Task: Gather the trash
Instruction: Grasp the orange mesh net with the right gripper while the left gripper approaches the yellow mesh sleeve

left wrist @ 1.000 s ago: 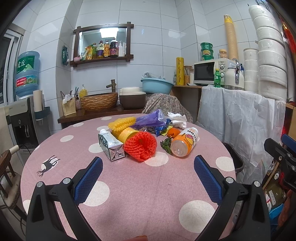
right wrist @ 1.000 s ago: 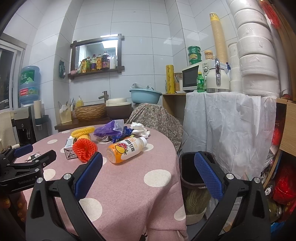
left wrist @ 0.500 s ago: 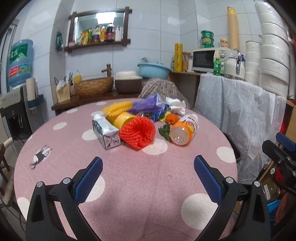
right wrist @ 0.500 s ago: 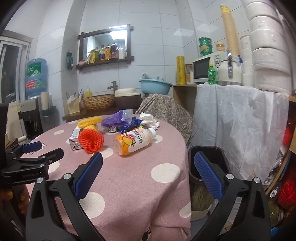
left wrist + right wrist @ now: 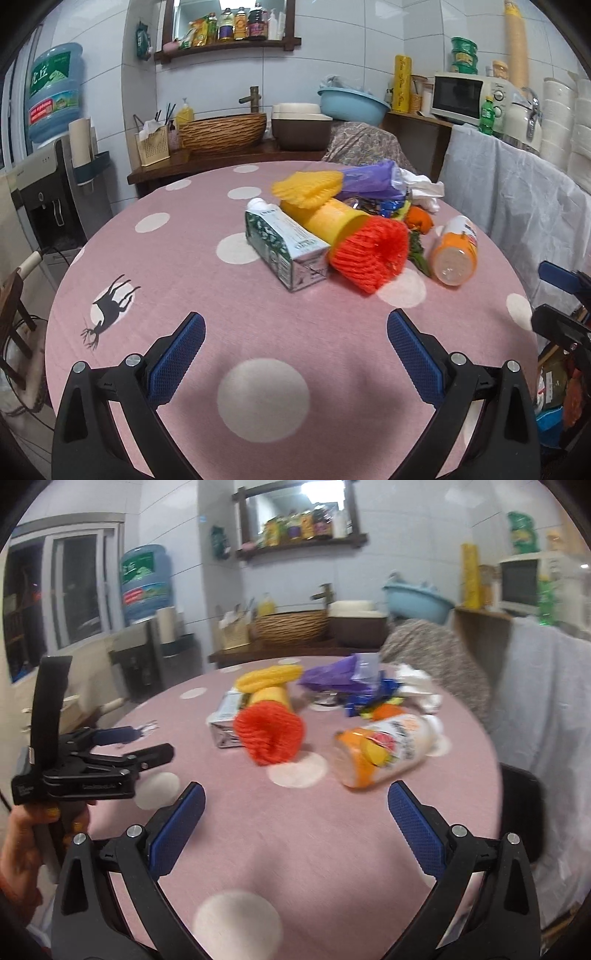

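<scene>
Both of your grippers have closed in on the trash pile since a second ago; it now fills more of each view, and the right wrist view has swung left and blurred.

Table (image 5: 258,350): round, pink cloth with white dots, carries all the trash on its far half.
Dark bin (image 5: 524,812): sits below the table's right edge.
Pile, big to small:
- orange juice bottle (image 5: 384,753) lying on its side, nearest your right gripper (image 5: 295,827);
- milk carton (image 5: 286,251) lying flat, touching the red foam net (image 5: 369,254);
- yellow cup (image 5: 325,221) tucked behind the net;
- purple bag (image 5: 369,181) and white tissue (image 5: 424,190) at the back.

Left gripper (image 5: 295,354): tongs spread wide, nothing between them, short of the carton.
Right gripper: tongs spread wide, holding nothing, bottle just ahead.
</scene>
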`<state>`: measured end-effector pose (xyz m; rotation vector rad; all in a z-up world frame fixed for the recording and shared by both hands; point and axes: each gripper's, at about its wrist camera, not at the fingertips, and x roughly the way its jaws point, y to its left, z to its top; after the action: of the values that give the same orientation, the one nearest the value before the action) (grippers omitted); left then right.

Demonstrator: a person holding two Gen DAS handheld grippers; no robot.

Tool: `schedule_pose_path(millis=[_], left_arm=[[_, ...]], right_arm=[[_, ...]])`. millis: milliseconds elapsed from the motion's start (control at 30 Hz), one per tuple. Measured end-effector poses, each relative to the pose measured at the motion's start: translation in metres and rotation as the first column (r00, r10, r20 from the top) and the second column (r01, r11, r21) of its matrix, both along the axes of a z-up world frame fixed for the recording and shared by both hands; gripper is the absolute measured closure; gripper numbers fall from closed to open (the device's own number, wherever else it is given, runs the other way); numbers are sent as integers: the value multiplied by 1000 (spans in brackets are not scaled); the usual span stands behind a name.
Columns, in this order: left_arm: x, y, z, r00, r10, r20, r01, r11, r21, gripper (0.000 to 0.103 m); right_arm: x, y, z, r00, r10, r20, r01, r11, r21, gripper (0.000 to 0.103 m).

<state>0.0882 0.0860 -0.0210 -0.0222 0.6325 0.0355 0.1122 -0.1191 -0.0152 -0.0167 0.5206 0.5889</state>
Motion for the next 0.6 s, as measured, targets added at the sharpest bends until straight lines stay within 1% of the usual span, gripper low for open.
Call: schedule_pose_path(millis=[167, 267, 367, 433, 500, 567, 600], left_arm=[[24, 19, 3, 999, -3, -47, 1, 999, -53, 5], [38, 29, 2, 997, -13, -77, 5, 995, -97, 5], [48, 33, 2, 996, -24, -88, 13, 993, -119, 5], [54, 34, 2, 995, -26, -93, 15, 993, -117, 5], [59, 35, 3, 995, -24, -92, 15, 995, -94, 8], [62, 37, 4, 996, -23, -90, 16, 996, -84, 9], [64, 40, 5, 996, -30, -87, 22, 995, -95, 9]], right_arm=[[44, 46, 3, 997, 76, -34, -78, 994, -73, 5], [65, 66, 2, 995, 89, -52, -93, 991, -96, 5], [83, 79, 0, 994, 86, -61, -93, 987, -128, 5], [93, 87, -2, 995, 77, -64, -86, 985, -152, 5], [102, 92, -4, 994, 84, -75, -95, 983, -160, 5], [109, 94, -7, 992, 85, -93, -100, 982, -162, 10], [111, 95, -9, 992, 84, -98, -100, 980, -171, 12]])
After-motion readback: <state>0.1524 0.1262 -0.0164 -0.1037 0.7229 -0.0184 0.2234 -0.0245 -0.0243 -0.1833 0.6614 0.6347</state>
